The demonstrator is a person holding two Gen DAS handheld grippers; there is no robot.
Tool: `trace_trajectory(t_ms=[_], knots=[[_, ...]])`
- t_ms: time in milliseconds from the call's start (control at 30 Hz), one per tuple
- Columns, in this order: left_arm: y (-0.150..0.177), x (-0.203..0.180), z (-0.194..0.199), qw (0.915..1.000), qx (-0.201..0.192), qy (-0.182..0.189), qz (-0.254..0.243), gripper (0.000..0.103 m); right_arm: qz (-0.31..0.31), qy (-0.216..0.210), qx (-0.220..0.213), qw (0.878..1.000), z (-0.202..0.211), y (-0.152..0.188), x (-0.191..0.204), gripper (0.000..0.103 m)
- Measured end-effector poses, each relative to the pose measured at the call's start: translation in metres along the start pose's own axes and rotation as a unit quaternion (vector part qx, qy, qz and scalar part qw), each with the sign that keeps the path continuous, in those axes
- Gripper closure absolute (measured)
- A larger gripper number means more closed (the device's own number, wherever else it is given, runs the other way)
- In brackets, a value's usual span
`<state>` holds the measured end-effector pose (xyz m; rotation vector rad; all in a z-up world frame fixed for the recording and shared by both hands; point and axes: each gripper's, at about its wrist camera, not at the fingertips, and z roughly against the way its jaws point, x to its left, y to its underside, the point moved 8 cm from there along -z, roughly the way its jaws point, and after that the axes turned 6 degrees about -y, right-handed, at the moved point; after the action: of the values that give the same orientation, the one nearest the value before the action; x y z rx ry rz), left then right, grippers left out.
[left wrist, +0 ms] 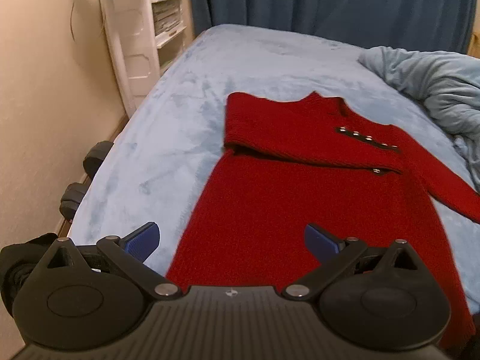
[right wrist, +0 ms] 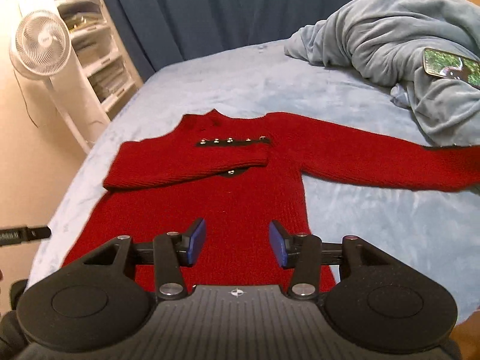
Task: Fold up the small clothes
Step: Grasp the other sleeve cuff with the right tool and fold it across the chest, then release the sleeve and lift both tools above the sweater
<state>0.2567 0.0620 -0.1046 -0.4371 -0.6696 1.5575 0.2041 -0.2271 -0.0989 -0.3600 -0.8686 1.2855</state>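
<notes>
Red knitted wool fills the left wrist view: a small red knit sweater [left wrist: 288,186] with a row of metal buttons lies flat on the pale blue plush bed cover [left wrist: 168,126]. One sleeve is folded across the chest; the other runs off to the right. The left gripper [left wrist: 231,241] hovers above the near hem, its blue-padded jaws spread wide with nothing between them. A white standing fan [left wrist: 129,30] stands at the far left by the beige wall, and a crumpled grey-blue blanket [left wrist: 435,90] sits at the far right.

In the right wrist view the sweater [right wrist: 228,189] lies in the middle of the bed cover [right wrist: 375,216], its unfolded sleeve reaching right, up to the blanket [right wrist: 405,39]. The right gripper [right wrist: 237,244] hangs over the near hem, jaws partly apart and holding nothing. A phone with a lit screen [right wrist: 450,67] rests on the blanket.
</notes>
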Motion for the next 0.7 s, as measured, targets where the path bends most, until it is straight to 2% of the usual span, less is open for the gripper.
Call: trace_trajectory(t_ms=[267,700], knots=[[0.002,-0.006,0.037,0.9998,-0.021,0.004,-0.004,0.000,-0.005,-0.011,-0.016,1.000,0.033,0.017,0.002,0.049],[-0.007,-0.013,0.024,0.9999,-0.006,-0.008,-0.003,0.000,-0.026,-0.006,-0.012,1.000,0.023,0.015,-0.017,0.049]])
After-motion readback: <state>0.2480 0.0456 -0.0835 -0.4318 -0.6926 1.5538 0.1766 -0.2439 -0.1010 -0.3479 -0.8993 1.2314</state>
